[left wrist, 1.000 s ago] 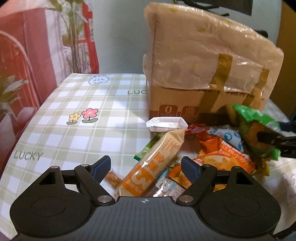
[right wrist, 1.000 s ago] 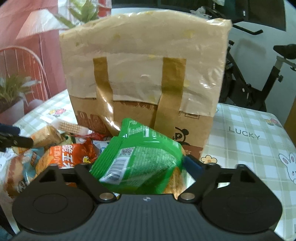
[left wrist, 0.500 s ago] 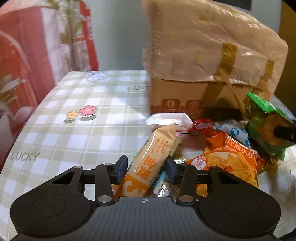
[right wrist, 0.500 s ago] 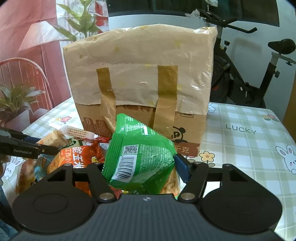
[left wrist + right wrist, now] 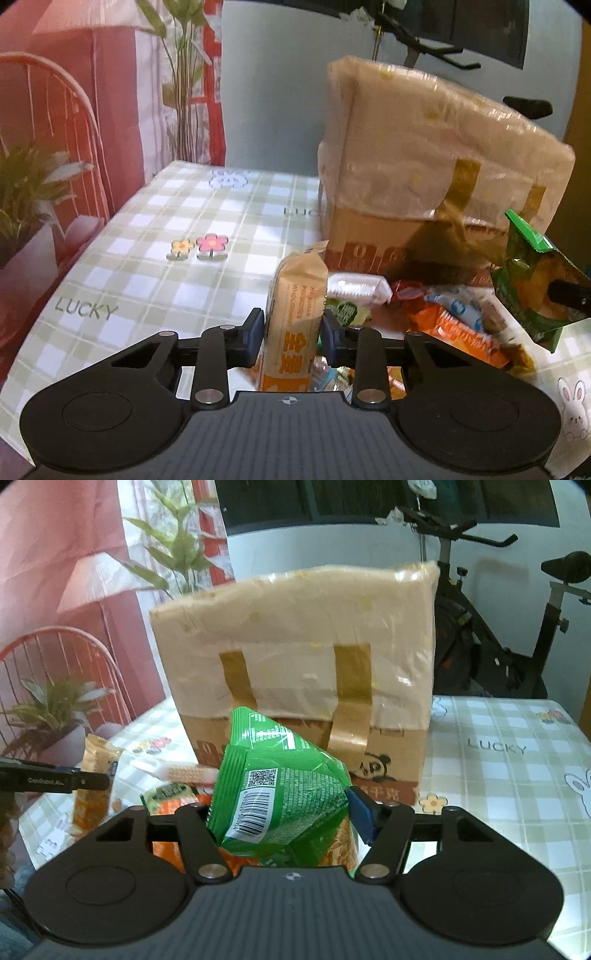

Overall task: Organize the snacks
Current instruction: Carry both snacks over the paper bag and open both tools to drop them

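Observation:
My left gripper (image 5: 291,328) is closing on an orange biscuit pack (image 5: 301,291); both blue pads press its sides and it stands upright, lifted above the snack pile (image 5: 454,317). Seen from the right wrist, that pack (image 5: 92,760) hangs at the far left in the left gripper (image 5: 92,781). My right gripper (image 5: 284,812) is shut on a puffy green snack bag (image 5: 280,775), which hides its left finger. From the left wrist the green bag (image 5: 532,291) shows at the right edge. A tall brown paper bag (image 5: 295,646) with tape strips stands behind.
A checked tablecloth (image 5: 166,240) printed with flowers and "LUCKY" covers the table. A white wafer pack (image 5: 354,288) and orange packets lie by the paper bag's foot. A red chair (image 5: 55,657) and plants stand at left, an exercise bike (image 5: 498,646) behind right.
The left jaws closed onto the orange biscuit pack and raised it upright off the pile. The right gripper tightened on the green bag and lifted it a little.

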`<state>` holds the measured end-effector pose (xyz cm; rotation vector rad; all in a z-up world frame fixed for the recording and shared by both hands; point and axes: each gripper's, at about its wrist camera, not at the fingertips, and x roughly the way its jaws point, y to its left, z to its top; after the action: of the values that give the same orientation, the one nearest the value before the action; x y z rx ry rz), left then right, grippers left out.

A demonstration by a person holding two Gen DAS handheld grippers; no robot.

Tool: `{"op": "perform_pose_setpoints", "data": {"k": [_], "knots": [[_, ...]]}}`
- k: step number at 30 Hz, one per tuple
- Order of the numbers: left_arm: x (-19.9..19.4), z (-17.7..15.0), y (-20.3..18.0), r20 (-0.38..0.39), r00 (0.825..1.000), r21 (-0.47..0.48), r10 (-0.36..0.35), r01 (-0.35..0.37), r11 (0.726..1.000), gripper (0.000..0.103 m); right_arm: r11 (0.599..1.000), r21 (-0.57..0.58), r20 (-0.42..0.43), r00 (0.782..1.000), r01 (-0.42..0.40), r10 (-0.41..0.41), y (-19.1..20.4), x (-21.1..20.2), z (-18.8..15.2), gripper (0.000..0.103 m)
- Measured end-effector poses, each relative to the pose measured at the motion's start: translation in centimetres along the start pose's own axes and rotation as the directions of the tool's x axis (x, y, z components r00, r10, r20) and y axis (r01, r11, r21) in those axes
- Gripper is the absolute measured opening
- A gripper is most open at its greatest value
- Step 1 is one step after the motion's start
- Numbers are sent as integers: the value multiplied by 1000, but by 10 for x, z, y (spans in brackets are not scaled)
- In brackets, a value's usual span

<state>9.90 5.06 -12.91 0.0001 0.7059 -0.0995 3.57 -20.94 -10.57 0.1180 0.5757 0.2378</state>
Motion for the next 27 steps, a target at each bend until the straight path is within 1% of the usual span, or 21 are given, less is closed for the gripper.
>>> {"op": "perform_pose_setpoints", "data": {"k": [6, 10, 19, 23, 27], "knots": [[-19, 15, -1, 73, 997, -16, -23, 24, 1000, 32, 1000, -11, 77, 997, -27, 28, 3, -18, 16, 64], [-33, 29, -3, 130, 991, -15, -39, 41, 999, 32, 999, -9, 141, 989, -53, 54, 6, -33, 32, 64], [-58, 66, -12, 239, 967, 13, -90, 89, 996, 32, 994, -19, 266, 958, -107, 109, 11, -59, 67, 63], [-65, 81, -19, 285, 952, 34, -116, 111, 993, 32, 992, 2, 319, 940, -128, 120, 7, -70, 84, 63], [-68, 99, -30, 322, 938, 78, -128, 108, 991, 32, 987, 41, 371, 919, -158, 131, -2, -80, 105, 63]]}}
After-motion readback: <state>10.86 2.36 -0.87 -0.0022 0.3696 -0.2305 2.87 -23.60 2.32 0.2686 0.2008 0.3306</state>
